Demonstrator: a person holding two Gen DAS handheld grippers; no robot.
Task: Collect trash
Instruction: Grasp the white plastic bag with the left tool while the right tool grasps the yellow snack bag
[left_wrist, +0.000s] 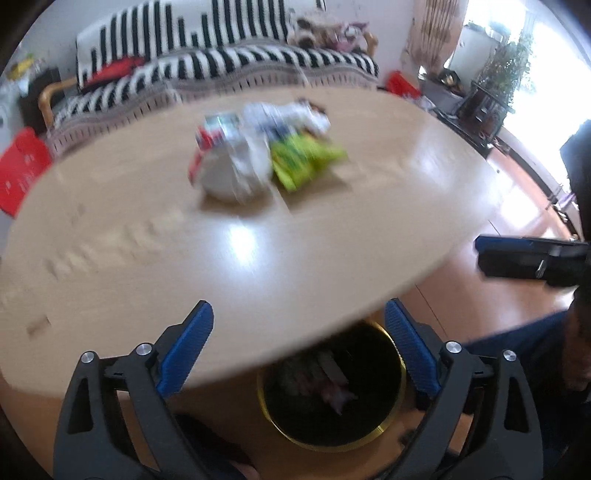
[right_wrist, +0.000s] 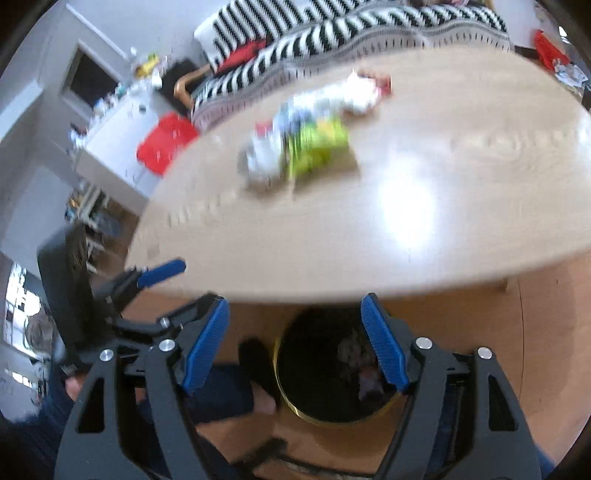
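A pile of trash (left_wrist: 266, 155) lies in the middle of the oval wooden table (left_wrist: 147, 236): white crumpled wrappers, a green packet (left_wrist: 306, 158) and a red-white wrapper. The pile also shows in the right wrist view (right_wrist: 306, 144). A black bin with a gold rim (left_wrist: 332, 391) stands on the floor below the table's near edge, with some trash inside; it also shows in the right wrist view (right_wrist: 332, 369). My left gripper (left_wrist: 299, 325) is open and empty above the bin. My right gripper (right_wrist: 295, 314) is open and empty above the bin. Both views are blurred.
A striped black-and-white sofa (left_wrist: 221, 66) stands behind the table. Red bags (left_wrist: 22, 170) sit on the floor at the left. The right gripper shows at the right edge of the left view (left_wrist: 517, 258). The left gripper shows in the right view (right_wrist: 147, 280). The floor is wooden.
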